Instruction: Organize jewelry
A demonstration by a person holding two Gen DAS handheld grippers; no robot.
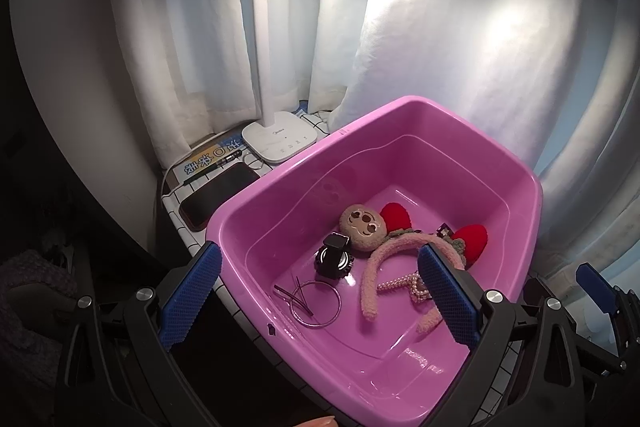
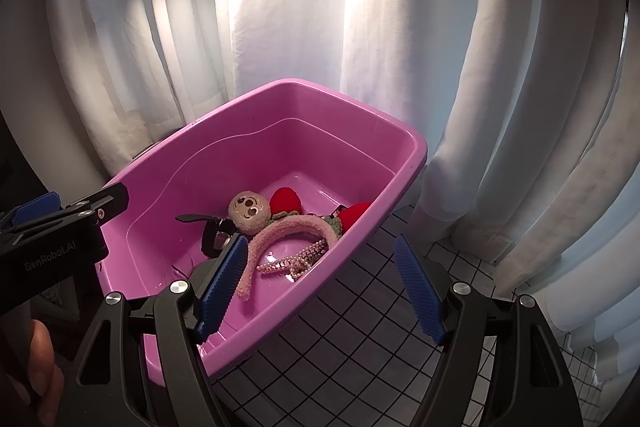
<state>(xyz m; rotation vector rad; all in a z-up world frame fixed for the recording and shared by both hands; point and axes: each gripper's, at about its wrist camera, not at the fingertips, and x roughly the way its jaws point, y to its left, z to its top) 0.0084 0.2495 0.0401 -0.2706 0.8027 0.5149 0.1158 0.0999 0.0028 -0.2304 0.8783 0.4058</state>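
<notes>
Only the left wrist view shows the white desk lamp's base [image 1: 279,141], the dark phone [image 1: 218,197] and a pen beside it at middle left, plus the thin wire hoop [image 1: 316,303] and hairpins [image 1: 294,297] lying on the basin floor. The right wrist view instead shows the bare grid-patterned surface [image 2: 340,339] at lower right and a fingertip at the lower left edge.

The glossy pink plastic basin [image 1: 400,115] fills the centre of both views. Inside it lie the jewelry pieces: a black chunky watch [image 1: 334,255], a fuzzy pink headband [image 1: 384,263] with a round plush face and two red felt hearts, and a pearl bead necklace [image 1: 404,285] heaped under the headband's arch.

The left gripper [image 1: 320,303] has its ribbed blue jaws spread wide, one outside the basin rim and one over the necklace, holding nothing. The right gripper [image 2: 320,287] likewise stands wide open and empty, straddling the basin's near wall.
</notes>
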